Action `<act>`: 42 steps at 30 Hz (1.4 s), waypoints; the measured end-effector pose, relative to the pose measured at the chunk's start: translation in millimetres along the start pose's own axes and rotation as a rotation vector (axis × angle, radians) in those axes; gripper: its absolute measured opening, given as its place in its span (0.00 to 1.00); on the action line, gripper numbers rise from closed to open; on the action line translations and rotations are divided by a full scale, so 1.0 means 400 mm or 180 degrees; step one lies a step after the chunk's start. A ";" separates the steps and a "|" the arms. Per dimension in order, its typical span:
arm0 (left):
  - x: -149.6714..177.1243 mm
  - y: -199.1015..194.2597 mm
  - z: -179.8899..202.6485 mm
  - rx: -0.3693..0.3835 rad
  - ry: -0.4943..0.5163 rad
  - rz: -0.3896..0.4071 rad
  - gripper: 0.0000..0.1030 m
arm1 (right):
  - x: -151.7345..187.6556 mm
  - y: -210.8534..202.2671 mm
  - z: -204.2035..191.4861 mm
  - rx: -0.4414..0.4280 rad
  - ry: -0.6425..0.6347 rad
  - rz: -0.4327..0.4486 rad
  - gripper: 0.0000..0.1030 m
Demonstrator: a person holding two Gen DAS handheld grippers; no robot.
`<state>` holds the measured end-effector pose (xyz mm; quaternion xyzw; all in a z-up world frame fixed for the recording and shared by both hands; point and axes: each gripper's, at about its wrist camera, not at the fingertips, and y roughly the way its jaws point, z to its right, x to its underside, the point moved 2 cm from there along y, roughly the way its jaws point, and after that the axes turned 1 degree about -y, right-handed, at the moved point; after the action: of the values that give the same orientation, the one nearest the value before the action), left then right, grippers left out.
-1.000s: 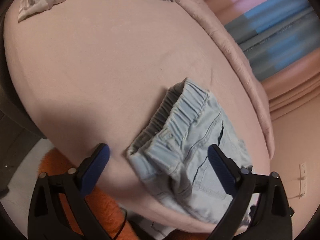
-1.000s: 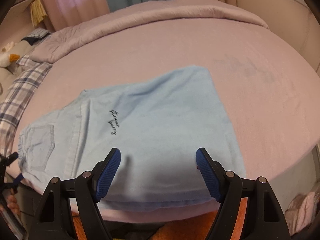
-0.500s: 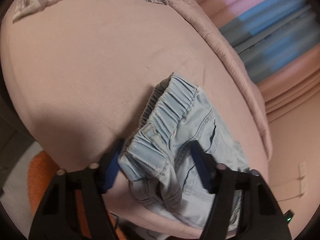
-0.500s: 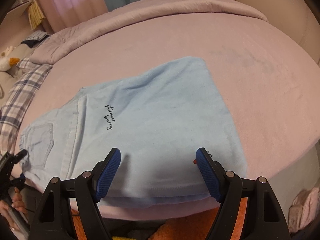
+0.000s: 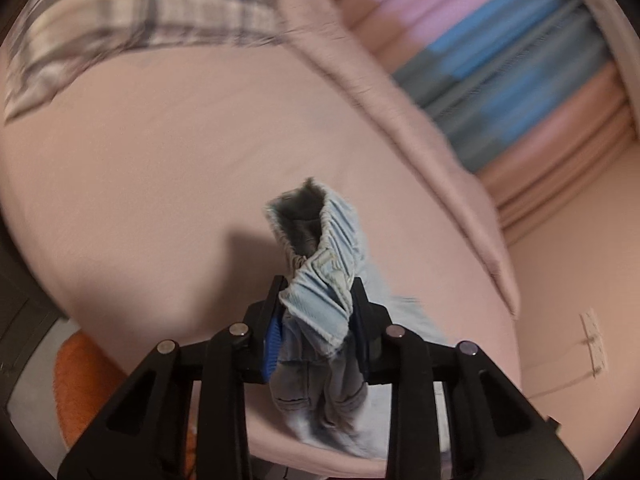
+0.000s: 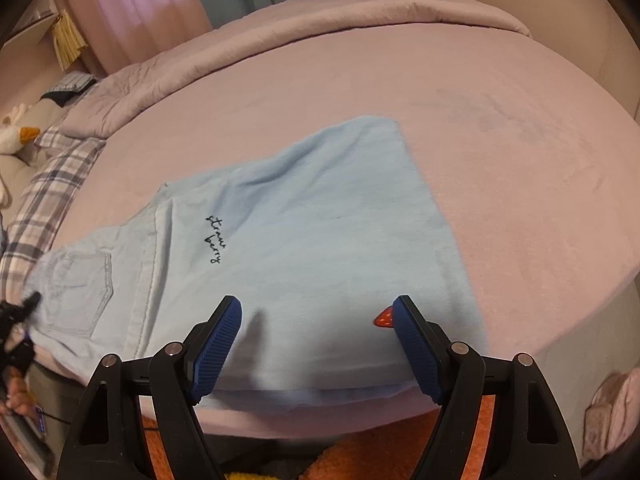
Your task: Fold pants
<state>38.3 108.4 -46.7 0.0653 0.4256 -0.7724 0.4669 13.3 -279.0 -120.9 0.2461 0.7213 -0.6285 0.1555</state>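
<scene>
Across most of both views spreads the pink bed (image 6: 500, 168), its folded-back duvet (image 6: 320, 24) running along the upper edge of the right wrist frame and a plaid pillow (image 5: 132, 12) filling the upper left of the left wrist frame. Light blue denim pants (image 6: 304, 240) lie flat over the middle of the right wrist view, legs toward the right, embroidered script near the centre, and a back pocket at the lower left, close to the bed's near edge.

At the bottom centre of the left wrist view, the left gripper (image 5: 316, 320) has just been closing, and its pads now pinch the gathered elastic waistband (image 5: 328, 256), which stands bunched and twisted above the jaws while denim hangs below them. That gripper tilts moderately downward toward the mattress and shows as a dark shape at the far left edge of the right wrist frame.

The right gripper (image 6: 316, 344) hovers steeply angled over the leg end at the bottom centre, blue pads spread wide with nothing between them; a small red strawberry patch (image 6: 383, 318) sits just beside its right pad.

The likeliest trouble, I judge, is the bunched grip: only part of the waistband seems caught, so lifting could let a layer slip free or drag the fold crooked. With the leg end unheld near the bed's edge, the fabric could also slide off toward the orange rug (image 5: 80, 376) below.
</scene>
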 end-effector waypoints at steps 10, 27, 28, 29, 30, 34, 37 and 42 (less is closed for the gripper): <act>0.068 0.009 0.283 0.0553 0.0813 -0.0067 0.28 | -0.010 -0.023 0.028 -0.0049 0.0141 0.0097 0.75; 0.223 0.244 0.389 0.0773 0.1019 -0.1040 0.28 | 0.019 -0.051 0.105 0.0097 0.0387 0.0123 0.75; 0.232 0.260 0.383 0.0776 0.0977 -0.1129 0.28 | 0.018 -0.050 0.105 0.0103 0.0389 0.0121 0.75; 0.240 0.282 0.374 0.0803 0.0901 -0.1239 0.29 | 0.017 -0.049 0.104 0.0107 0.0388 0.0116 0.75; 0.248 0.290 0.369 0.0830 0.0851 -0.1304 0.30 | 0.017 -0.049 0.102 0.0105 0.0384 0.0113 0.75; 0.277 0.318 0.346 0.0907 0.0665 -0.1587 0.35 | 0.014 -0.044 0.097 0.0091 0.0322 0.0090 0.75; 0.285 0.306 0.348 0.0878 0.0658 -0.1602 0.37 | 0.009 -0.037 0.097 0.0082 0.0305 0.0064 0.75; 0.260 0.247 0.364 0.0820 0.0715 -0.1510 0.55 | -0.003 -0.032 0.096 0.0053 0.0304 0.0059 0.75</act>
<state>100.6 -85.4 -65.7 0.1079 0.3764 -0.8956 0.2111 3.7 -318.1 -115.7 0.2838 0.7203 -0.6206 0.1246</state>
